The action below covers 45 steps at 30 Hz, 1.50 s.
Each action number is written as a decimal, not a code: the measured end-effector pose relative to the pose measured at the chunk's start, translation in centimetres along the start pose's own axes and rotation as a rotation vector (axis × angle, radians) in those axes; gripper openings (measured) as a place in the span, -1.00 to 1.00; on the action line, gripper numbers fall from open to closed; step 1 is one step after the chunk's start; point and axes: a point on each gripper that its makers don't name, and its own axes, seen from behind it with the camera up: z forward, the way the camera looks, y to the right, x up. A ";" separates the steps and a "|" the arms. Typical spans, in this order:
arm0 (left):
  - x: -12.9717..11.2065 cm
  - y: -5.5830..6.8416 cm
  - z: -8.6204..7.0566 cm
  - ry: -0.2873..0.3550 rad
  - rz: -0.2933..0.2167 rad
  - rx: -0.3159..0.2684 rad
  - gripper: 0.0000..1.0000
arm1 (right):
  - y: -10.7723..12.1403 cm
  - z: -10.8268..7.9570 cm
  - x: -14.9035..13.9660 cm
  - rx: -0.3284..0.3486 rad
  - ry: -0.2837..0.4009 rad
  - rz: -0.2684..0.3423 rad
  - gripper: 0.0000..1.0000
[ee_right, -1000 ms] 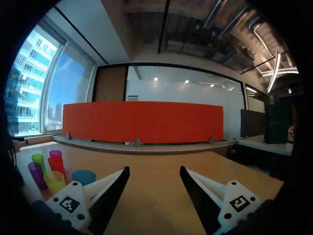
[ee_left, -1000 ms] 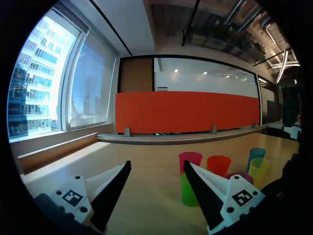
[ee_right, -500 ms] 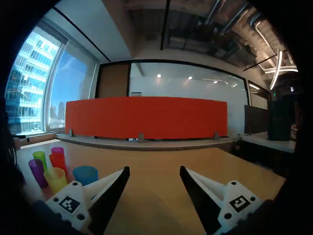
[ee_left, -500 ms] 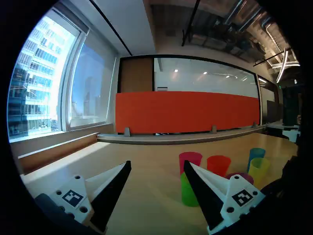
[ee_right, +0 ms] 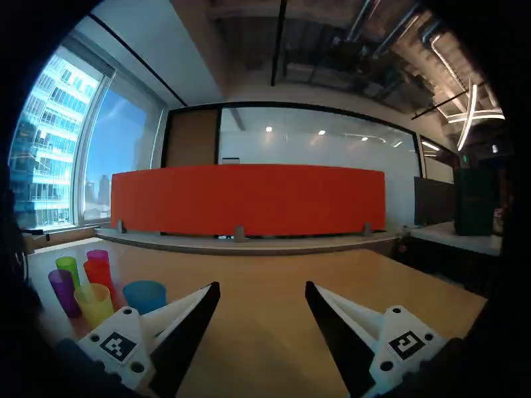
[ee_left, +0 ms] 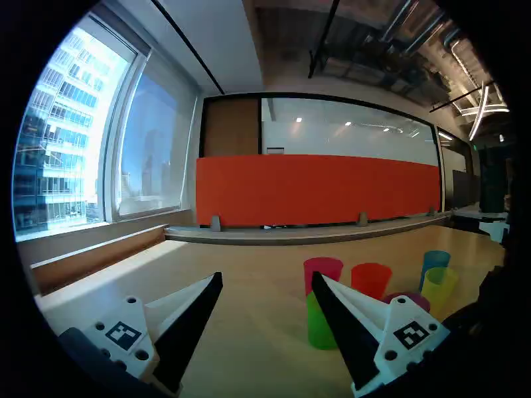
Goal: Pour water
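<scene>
Roughly level above the wooden table (ee_left: 265, 331), the left gripper (ee_left: 265, 292) points toward the orange divider (ee_left: 318, 189). Its fingers are spread apart and empty. The coloured cups (ee_left: 370, 278) stand clustered just beyond its right finger, which partly hides the green one. The right gripper (ee_right: 262, 292) hovers level as well, fingers parted around nothing, with the coloured cups (ee_right: 94, 304) grouped off its left finger.

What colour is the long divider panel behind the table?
The divider panel is orange-red, best seen in the right gripper view.
</scene>
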 end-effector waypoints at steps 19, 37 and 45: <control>0.0 0.0 0.1 0.000 0.000 0.000 1.00 | 0.3 -0.3 0.0 0.000 -0.001 0.002 0.98; -0.1 -0.1 0.0 0.000 0.000 0.001 1.00 | 0.4 -0.2 -0.1 0.001 -0.003 0.001 0.98; -0.1 0.0 0.0 0.000 0.000 0.000 1.00 | 0.4 -0.3 -0.1 0.001 -0.003 0.002 0.98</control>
